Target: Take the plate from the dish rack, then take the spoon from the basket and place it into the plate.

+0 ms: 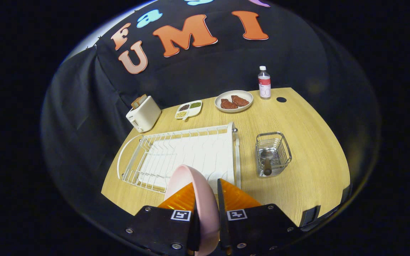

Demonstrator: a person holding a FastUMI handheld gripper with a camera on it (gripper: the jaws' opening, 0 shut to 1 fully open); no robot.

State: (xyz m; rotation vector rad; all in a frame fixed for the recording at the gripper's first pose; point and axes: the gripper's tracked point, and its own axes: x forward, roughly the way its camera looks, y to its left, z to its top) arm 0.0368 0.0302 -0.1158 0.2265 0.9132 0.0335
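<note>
Plate (194, 193) pink, on edge, clenched between gripper (206, 202) fingers above white dish rack (190, 153); wooden table (315, 160), black cloth wall behind.

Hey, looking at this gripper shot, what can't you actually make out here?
- Pale pink round plate, gripper view: its lower part sits hidden between the orange fingers of the gripper shut on it.
- Metal spoon in the wire basket: mesh covers the handle; too small for detail.
- White wire dish rack: near edge hidden behind the plate.
- Clear bottle: label too small.
</note>
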